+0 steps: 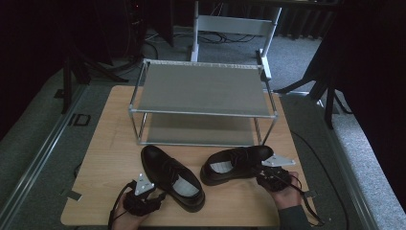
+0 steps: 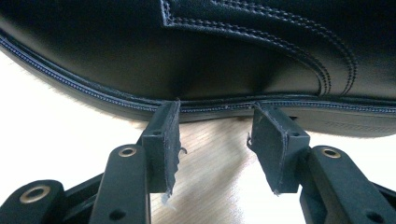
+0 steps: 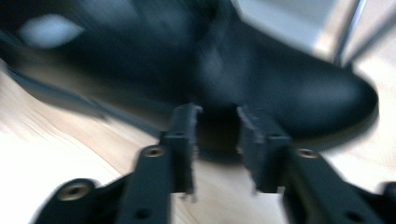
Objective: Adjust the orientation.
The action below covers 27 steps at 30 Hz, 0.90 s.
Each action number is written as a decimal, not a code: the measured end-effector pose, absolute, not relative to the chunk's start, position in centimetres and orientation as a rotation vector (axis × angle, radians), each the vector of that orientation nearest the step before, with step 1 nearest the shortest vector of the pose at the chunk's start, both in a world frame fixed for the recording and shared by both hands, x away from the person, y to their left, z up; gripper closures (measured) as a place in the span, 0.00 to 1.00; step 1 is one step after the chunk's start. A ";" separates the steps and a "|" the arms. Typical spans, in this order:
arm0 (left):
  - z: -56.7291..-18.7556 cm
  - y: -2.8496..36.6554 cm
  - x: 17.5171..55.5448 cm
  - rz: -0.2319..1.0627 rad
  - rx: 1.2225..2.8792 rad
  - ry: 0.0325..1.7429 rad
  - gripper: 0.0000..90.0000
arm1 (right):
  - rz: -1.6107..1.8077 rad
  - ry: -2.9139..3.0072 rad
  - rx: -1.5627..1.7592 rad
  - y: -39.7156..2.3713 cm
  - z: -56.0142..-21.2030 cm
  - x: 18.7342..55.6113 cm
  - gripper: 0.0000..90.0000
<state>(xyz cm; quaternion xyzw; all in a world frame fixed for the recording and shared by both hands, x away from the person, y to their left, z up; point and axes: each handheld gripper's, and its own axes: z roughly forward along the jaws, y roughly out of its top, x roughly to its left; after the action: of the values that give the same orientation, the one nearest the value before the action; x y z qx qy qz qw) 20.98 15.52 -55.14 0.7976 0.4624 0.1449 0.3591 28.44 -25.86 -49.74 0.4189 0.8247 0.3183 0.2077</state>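
Two black leather lace-up shoes lie on the wooden table. The left shoe [image 1: 170, 175] points away and to the left, and my left gripper [image 1: 153, 194] sits at its near side. In the left gripper view the left gripper [image 2: 217, 109] is open, its fingertips [image 2: 170, 116] against the stitched sole edge of that shoe [image 2: 140, 46], with bare table between them. The right shoe [image 1: 237, 163] lies on its sole with the toe to the right. My right gripper [image 1: 264, 175] is at its toe end. In the blurred right gripper view the right gripper [image 3: 217, 112] stands partly open in front of that shoe [image 3: 289, 88].
A two-tier metal shoe rack [image 1: 201, 88] with grey shelves stands at the back of the table [image 1: 110, 143], just behind the shoes; its leg [image 3: 350, 28] is near the right shoe's toe. Cables trail from both grippers. A stand and grey floor lie beyond.
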 end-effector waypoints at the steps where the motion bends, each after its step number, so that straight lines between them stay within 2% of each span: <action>1: -55.1 15.5 21.0 0.374 2.057 1.193 0.58 | 0.913 2.296 1.157 -25.2 -49.1 28.5 0.62; 6: -55.1 15.5 21.0 0.374 2.057 1.193 0.58 | 1.007 2.275 1.143 -22.8 -47.5 29.5 0.43; 17: -55.1 15.5 21.0 0.372 2.055 1.197 0.58 | 1.010 2.237 1.165 -19.2 -46.5 31.4 0.15; 23: -55.1 15.6 21.0 0.368 2.055 1.196 0.58 | 0.865 2.244 1.163 -17.9 -48.1 32.6 0.13; 27: -55.1 15.5 21.0 0.369 2.055 1.198 0.58 | 0.799 2.219 1.142 -17.5 -48.5 32.5 0.15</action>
<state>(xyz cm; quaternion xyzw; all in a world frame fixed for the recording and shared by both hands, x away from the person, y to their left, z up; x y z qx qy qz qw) 20.99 15.55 -55.14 0.7967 0.4645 0.1430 0.3593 32.47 -17.47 -48.48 0.4211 0.8183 0.2946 0.2575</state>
